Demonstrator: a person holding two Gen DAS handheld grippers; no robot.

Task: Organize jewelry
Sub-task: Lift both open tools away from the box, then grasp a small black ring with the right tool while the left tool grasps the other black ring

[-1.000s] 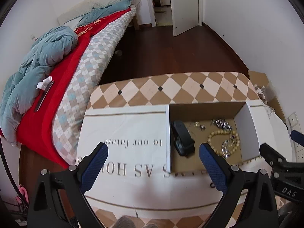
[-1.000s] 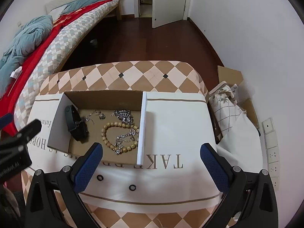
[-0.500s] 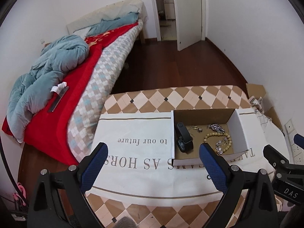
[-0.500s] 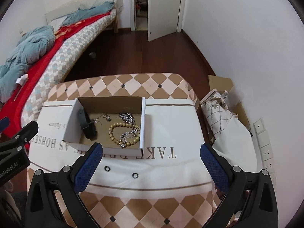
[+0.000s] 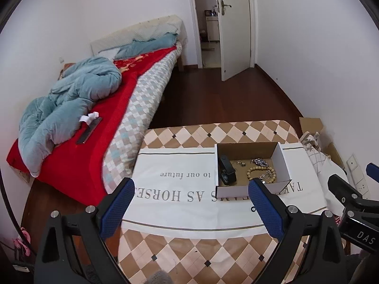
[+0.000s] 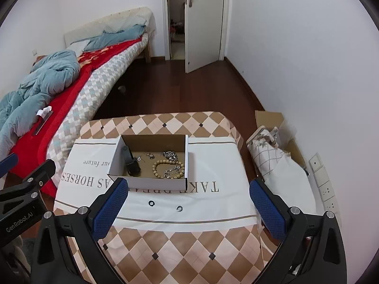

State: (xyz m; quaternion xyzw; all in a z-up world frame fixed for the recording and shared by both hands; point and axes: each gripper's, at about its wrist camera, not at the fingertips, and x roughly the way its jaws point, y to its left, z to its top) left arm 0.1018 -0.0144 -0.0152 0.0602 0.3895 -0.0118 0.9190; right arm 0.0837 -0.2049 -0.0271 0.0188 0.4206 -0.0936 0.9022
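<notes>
Both the left gripper [image 5: 190, 204] and the right gripper [image 6: 187, 204] hang above the surface [image 6: 189, 248] with jaws spread wide and empty. Beyond them an open cardboard box [image 6: 156, 183] sits on a white lettered cloth [image 6: 213, 203]. It holds a black watch [image 6: 131, 162], a wooden bead bracelet [image 6: 157, 169], silver chains [image 6: 170, 155] and small earrings [image 6: 149, 155]; two dark rings [image 6: 151, 203] lie on the cloth just outside its near wall.

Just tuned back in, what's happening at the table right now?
Nothing is being held. The left gripper and right gripper both hover over the near edge of the table, jaws wide open. The cardboard box sits on the white cloth and holds a bead bracelet, silver chains and a black watch. Two small rings lie on the cloth outside it.
</notes>
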